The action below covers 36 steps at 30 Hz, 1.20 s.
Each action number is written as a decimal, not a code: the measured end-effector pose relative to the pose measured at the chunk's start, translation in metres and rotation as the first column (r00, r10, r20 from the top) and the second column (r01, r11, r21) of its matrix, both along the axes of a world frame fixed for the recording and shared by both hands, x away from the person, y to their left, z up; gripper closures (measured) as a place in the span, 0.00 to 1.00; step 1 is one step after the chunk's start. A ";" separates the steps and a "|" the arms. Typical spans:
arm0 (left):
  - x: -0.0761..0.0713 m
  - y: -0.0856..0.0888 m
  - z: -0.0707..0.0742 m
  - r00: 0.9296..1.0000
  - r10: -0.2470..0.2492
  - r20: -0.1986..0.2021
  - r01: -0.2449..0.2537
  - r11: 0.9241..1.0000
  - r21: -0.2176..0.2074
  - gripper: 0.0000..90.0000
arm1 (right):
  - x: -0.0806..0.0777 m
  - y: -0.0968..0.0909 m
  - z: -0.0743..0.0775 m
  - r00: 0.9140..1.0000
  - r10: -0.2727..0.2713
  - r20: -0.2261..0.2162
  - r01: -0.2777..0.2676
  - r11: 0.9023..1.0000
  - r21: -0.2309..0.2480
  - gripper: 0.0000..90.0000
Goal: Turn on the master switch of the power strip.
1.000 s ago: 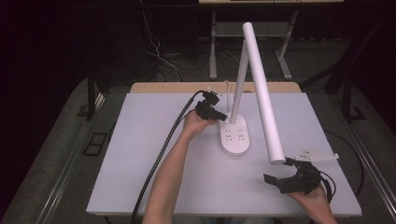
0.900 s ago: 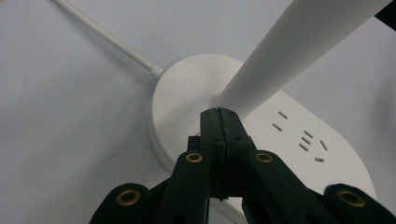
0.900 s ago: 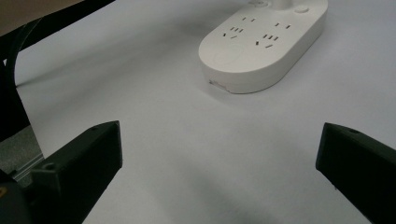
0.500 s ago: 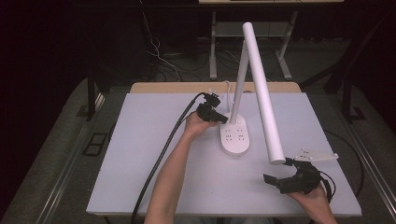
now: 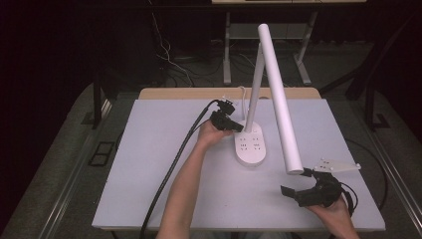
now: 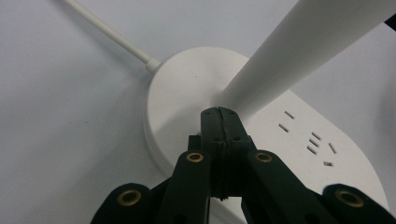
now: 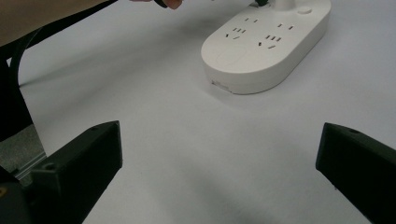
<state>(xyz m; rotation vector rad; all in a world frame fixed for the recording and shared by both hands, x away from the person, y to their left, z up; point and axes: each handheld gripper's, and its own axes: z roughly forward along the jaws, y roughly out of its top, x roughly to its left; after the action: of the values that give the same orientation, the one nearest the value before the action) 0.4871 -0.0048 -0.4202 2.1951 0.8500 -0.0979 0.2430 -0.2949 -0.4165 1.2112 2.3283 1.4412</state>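
1. In the high view the lamp (image 5: 251, 144) stood just right of the table's (image 5: 149, 164) centre, its oval base carrying sockets, its stem rising toward 12 o'clock and its long white head slanting down toward 5 o'clock.
2. The left gripper (image 5: 238, 127) lay at the base's 10 o'clock edge, tips at the foot of the stem. The left gripper view showed what the high view could not: the jaws were pressed fully together with nothing between them, tips (image 6: 219, 114) resting on the base right at the stem's foot.
3. That view also showed the lamp's cord (image 6: 109, 32) leaving the base toward 11 o'clock.
4. The right gripper (image 5: 297, 185) sat near the table's 5 o'clock corner, below the head's lower end, well apart from the base.
5. The right gripper view showed its jaws spread wide and holding nothing, bare table between them, with the sockets (image 7: 259, 32) beyond at 1 o'clock.
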 end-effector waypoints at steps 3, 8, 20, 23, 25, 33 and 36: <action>0.001 0.001 -0.001 1.000 0.003 -0.015 -0.004 1.000 -0.015 1.00 | 0.000 -0.001 0.000 1.000 0.004 0.009 -0.004 1.000 -0.003 0.00; 0.000 0.000 -0.002 1.000 -0.005 0.000 0.005 1.000 -0.006 1.00 | 0.000 -0.001 0.000 1.000 0.003 0.006 -0.003 1.000 -0.001 0.00; -0.003 -0.002 -0.003 1.000 -0.001 0.026 0.001 1.000 0.015 1.00 | 0.000 -0.003 0.001 1.000 -0.003 0.009 0.003 1.000 0.000 0.00; -0.003 -0.001 -0.003 1.000 0.006 0.018 -0.006 1.000 0.008 1.00 | -0.001 -0.003 0.001 1.000 -0.008 0.004 0.008 1.000 0.003 0.00; -0.004 0.001 -0.005 1.000 0.017 0.012 -0.017 1.000 -0.015 1.00 | -0.001 -0.003 0.002 1.000 -0.011 0.006 0.011 1.000 0.006 0.00; -0.005 0.005 -0.008 0.999 0.037 0.026 -0.036 0.997 -0.073 1.00 | -0.001 -0.007 0.002 1.000 -0.024 0.009 0.023 1.000 0.016 0.00; -0.006 0.005 -0.007 0.999 0.026 0.037 -0.024 0.998 -0.053 1.00 | 0.000 -0.007 0.001 1.000 -0.021 0.001 0.021 1.000 0.012 0.00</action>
<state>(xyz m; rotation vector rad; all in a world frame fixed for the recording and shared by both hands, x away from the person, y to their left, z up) 0.4815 0.0001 -0.4268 2.1304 0.8437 -0.0654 0.2430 -0.3022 -0.4157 1.2345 2.3021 1.4512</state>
